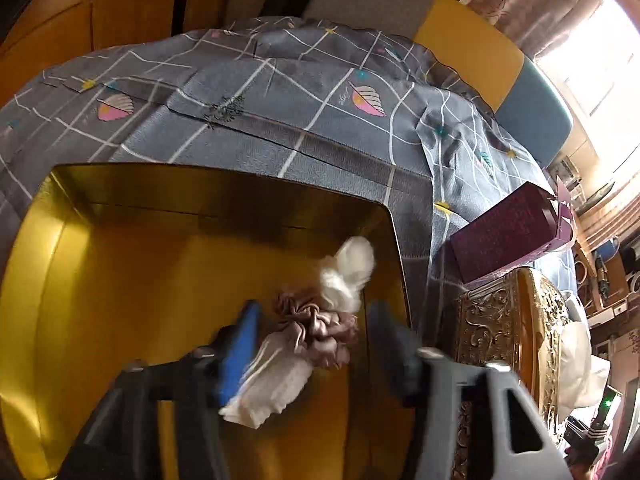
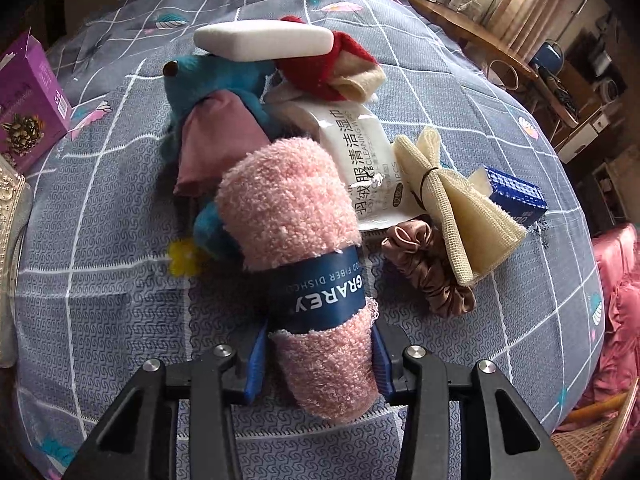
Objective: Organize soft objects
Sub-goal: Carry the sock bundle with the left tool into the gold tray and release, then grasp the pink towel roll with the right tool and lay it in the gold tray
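Left tongs (image 1: 312, 344) spread wide, empty, over the gold box (image 1: 120, 280); white folded cloth (image 1: 272, 384) lies inside. Right tongs (image 2: 320, 360) clamp the pink fluffy rolled dishcloth (image 2: 300, 248) above the bed (image 2: 100, 220).

pink towel roll (image 2: 304, 248): fluffy, navy paper band, lying lengthwise, near end between blue pads
brown scrunchie (image 2: 432, 268): satin, flat on bedspread, right of roll
gold box (image 1: 120, 280): open, holds mauve scrunchie (image 1: 316, 328), white fluffy piece (image 1: 348, 276), white folded cloth (image 1: 272, 388) at right side
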Tool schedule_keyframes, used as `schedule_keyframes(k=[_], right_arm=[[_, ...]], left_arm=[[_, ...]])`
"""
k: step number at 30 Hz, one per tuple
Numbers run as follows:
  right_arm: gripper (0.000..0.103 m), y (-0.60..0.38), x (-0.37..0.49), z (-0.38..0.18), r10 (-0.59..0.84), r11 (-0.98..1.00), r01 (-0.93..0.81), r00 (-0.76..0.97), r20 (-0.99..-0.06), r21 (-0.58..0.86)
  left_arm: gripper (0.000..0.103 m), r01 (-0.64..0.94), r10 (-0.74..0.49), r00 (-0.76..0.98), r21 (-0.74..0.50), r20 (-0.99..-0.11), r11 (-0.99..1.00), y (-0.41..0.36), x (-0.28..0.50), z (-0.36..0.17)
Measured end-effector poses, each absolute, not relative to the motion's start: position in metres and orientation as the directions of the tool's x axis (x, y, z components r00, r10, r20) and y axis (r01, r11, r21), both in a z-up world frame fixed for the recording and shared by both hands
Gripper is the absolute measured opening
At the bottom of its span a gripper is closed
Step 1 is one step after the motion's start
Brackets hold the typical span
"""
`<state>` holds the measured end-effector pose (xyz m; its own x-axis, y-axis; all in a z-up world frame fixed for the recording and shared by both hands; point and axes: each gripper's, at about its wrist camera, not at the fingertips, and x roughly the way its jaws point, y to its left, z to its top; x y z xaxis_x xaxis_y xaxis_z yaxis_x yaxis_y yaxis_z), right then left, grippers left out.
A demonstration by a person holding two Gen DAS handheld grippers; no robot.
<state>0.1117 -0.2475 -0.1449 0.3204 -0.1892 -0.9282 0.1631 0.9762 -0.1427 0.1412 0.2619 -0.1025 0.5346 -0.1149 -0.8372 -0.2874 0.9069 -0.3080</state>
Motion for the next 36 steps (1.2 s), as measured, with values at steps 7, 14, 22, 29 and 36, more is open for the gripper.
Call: schedule_keyframes(k=[7,14,22,29,36], right_arm=[[0.043,-0.241,0.111,-0.142,-0.199,0.976,0.152,0.329,-0.923,-0.157],[0.041,-0.246,0.113,-0.142,-0.187,0.978,0.156,0.332,-0.925,-0.141],[0.033,-0.254,0.104,-0.131,-0.071,0.985,0.172,0.371,-0.926,-0.007],[0.033,-0.253,0.088,-0.118,0.083,0.964,0.199,0.401,-0.912,0.175],[0.033,-0.239,0.092,-0.091,0.058,0.977,0.166,0.404,-0.913,0.135]], left_arm=[[0.078,-0.290,-0.049,0.571,-0.258,-0.820,0.922,0.256,0.117,-0.088],[0.078,-0.260,0.024,0.618,-0.176,-0.786,0.949,0.236,0.073,-0.071],[0.078,-0.188,0.034,0.649,-0.117,-0.760,0.975,0.210,0.031,-0.059],[0.078,-0.172,0.034,0.650,-0.104,-0.759,0.980,0.202,0.023,-0.055],[0.078,-0.147,0.035,0.674,-0.087,-0.738,0.985,0.196,0.017,-0.045]])
